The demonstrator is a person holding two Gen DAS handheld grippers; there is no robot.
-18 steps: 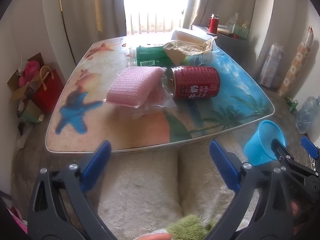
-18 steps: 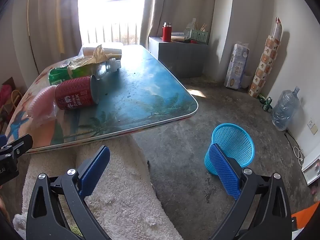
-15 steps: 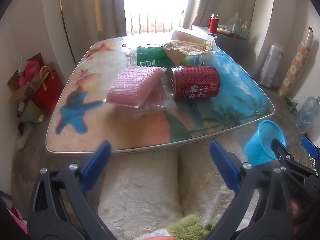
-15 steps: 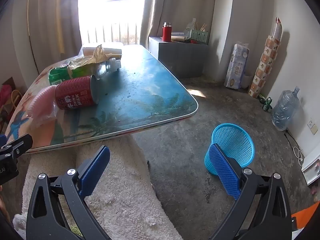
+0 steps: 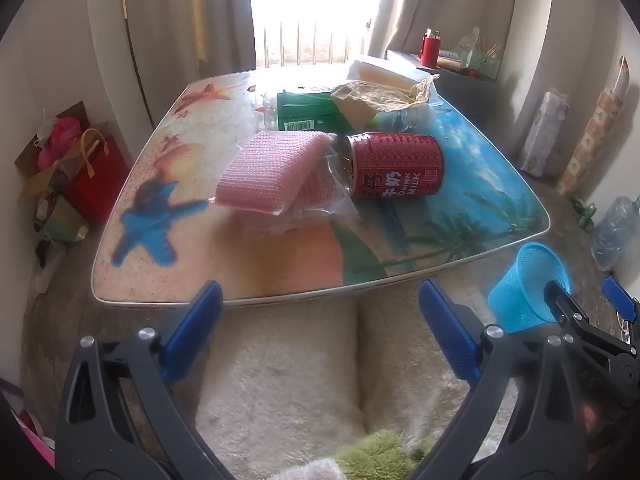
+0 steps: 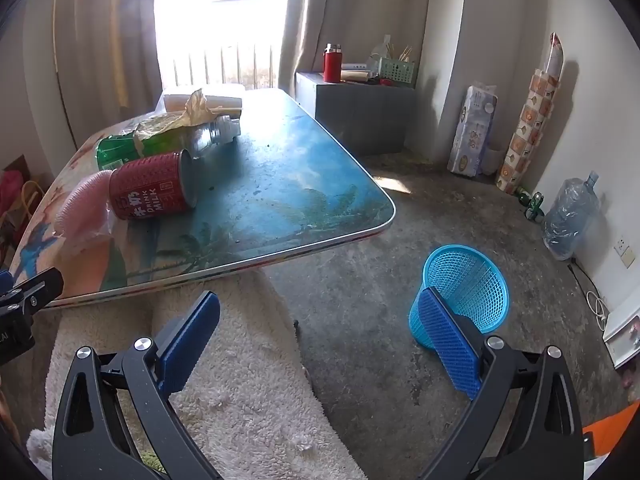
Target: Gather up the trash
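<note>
On the beach-print table [image 5: 248, 264] lie a red milk can [image 5: 396, 166] on its side, a pink sponge in clear wrap [image 5: 268, 170], a green-labelled plastic bottle [image 5: 304, 110] and crumpled brown paper [image 5: 380, 98]. The same can [image 6: 150, 192], bottle [image 6: 168, 142] and paper [image 6: 196, 110] show in the right wrist view. A blue mesh basket [image 6: 466, 288] stands on the floor right of the table, also seen as basket [image 5: 524, 286]. My left gripper [image 5: 320, 330] hangs open before the table's near edge. My right gripper [image 6: 320, 336] is open over the floor, its right pad in front of the basket.
A white fluffy rug [image 5: 280, 380] lies under both grippers. Red bags [image 5: 80, 176] sit left of the table. A grey cabinet [image 6: 360, 116] with a red flask [image 6: 332, 62], tissue rolls [image 6: 472, 128] and a water jug [image 6: 572, 216] line the right wall.
</note>
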